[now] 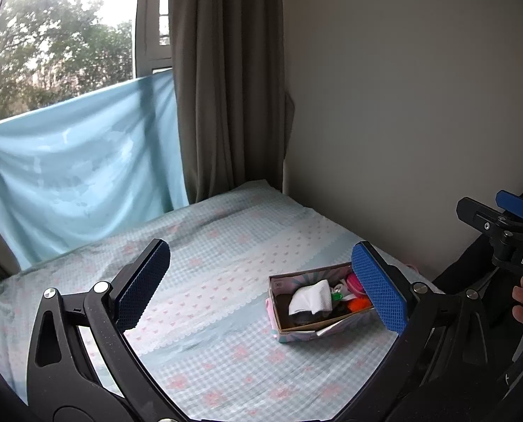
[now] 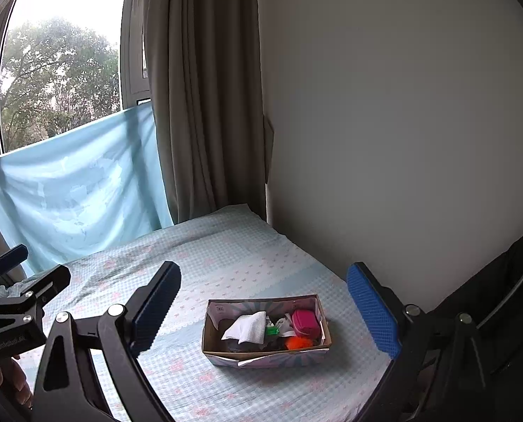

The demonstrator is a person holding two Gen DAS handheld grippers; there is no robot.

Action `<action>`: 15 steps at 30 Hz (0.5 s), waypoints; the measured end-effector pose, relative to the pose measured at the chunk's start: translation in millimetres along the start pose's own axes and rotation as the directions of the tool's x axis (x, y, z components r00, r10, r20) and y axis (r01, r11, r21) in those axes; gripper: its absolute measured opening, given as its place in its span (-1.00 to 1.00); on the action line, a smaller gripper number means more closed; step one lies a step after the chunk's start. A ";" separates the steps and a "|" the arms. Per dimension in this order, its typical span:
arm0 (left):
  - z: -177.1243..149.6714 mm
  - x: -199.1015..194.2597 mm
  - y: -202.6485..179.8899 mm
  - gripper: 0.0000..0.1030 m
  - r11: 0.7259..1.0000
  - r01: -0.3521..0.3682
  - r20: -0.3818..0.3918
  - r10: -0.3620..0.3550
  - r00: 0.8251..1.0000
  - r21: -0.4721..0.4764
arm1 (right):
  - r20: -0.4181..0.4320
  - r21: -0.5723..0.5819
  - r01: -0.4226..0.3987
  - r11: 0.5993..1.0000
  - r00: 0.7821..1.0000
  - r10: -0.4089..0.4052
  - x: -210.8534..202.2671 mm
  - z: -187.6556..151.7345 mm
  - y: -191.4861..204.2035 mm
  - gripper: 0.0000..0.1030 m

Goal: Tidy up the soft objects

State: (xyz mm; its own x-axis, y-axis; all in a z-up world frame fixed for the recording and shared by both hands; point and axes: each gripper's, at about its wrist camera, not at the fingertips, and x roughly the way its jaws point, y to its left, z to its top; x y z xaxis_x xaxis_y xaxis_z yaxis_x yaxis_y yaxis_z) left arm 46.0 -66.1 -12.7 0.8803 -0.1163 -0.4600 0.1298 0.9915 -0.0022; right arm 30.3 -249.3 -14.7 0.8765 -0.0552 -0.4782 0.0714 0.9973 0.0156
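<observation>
A small open cardboard box (image 1: 289,332) (image 2: 226,350) sits on the bed. It holds a white cloth (image 1: 312,300) (image 2: 247,327), a pink pouch (image 2: 305,320), an orange fluffy item (image 2: 296,344), a small green item (image 2: 271,330) and dark pieces. My left gripper (image 1: 261,286) is open and empty, held above the bed with the box by its right finger. My right gripper (image 2: 265,307) is open and empty, above and in front of the box. Each gripper shows at the edge of the other's view (image 1: 501,225) (image 2: 18,292).
The bed (image 1: 208,246) (image 2: 226,263) has a pale blue checked sheet with pink prints. A plain wall (image 1: 402,105) runs along its right side. A grey curtain (image 1: 226,88) and a blue cloth (image 1: 78,168) hang at the window behind.
</observation>
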 end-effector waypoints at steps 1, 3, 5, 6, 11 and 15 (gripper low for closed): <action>0.2 0.2 -0.3 0.99 1.000 0.000 0.000 0.000 1.000 0.001 | -0.001 0.001 0.002 1.000 1.000 -0.002 -0.2 0.0 0.2 0.83; 0.1 1.3 -1.2 0.99 1.000 0.001 -0.003 -0.001 1.000 0.001 | -0.002 0.000 0.003 1.000 1.000 -0.003 -0.1 0.7 0.6 0.83; 1.2 1.2 -1.3 0.99 1.000 0.001 -0.002 -0.001 1.000 0.000 | -0.003 -0.002 0.003 1.000 1.000 -0.003 0.5 1.7 0.5 0.83; 1.5 1.5 -1.6 0.99 1.000 0.003 -0.003 -0.003 1.000 0.000 | -0.003 -0.003 0.003 1.000 1.000 -0.003 0.9 2.1 0.7 0.83; 2.4 1.5 -4.0 0.99 1.000 0.004 0.002 -0.004 1.000 0.012 | 0.002 -0.002 0.006 1.000 1.000 -0.006 0.5 3.8 0.3 0.83; 2.5 1.3 -5.1 0.99 1.000 0.007 0.005 -0.007 1.000 0.015 | 0.002 0.003 0.007 1.000 1.000 -0.007 1.6 3.3 -1.5 0.83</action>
State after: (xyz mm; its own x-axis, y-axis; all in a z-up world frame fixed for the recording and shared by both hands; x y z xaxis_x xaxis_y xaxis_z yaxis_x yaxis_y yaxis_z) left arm 47.6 -71.5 -11.0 0.8817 -0.1233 -0.4554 0.1425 0.9898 0.0079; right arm 33.2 -251.0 -12.6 0.8767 -0.0622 -0.4770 0.0788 0.9968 0.0150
